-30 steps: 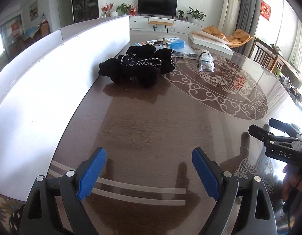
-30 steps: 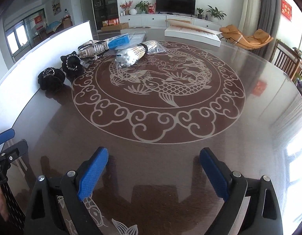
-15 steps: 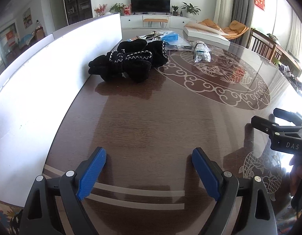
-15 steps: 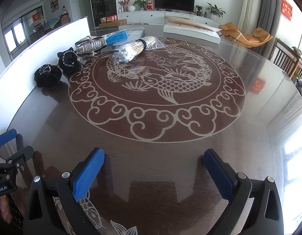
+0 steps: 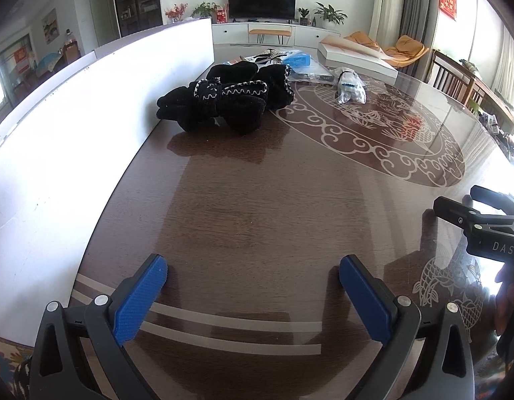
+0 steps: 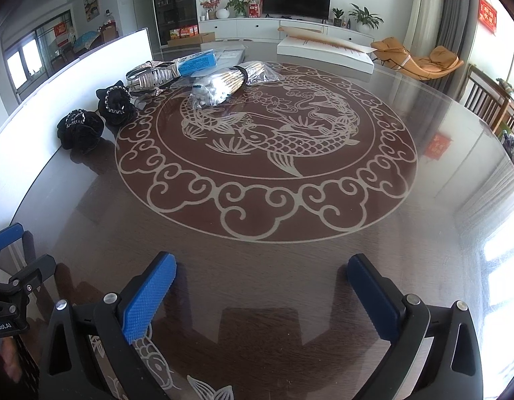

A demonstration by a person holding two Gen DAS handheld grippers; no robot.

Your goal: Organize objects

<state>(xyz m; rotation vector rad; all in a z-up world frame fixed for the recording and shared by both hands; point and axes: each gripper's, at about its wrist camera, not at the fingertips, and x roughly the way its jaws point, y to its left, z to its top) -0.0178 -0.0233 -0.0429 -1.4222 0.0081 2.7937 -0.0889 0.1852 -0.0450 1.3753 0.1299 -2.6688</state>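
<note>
Your left tool hangs over the dark counter, blue pads spread wide with nothing between them. The black slippers lie well ahead, slightly left, close against the white board. Your right tool is just as wide apart and empty; from it the slippers sit far off to the left, the bagged bundle of sticks ahead on the carp design.
</note>
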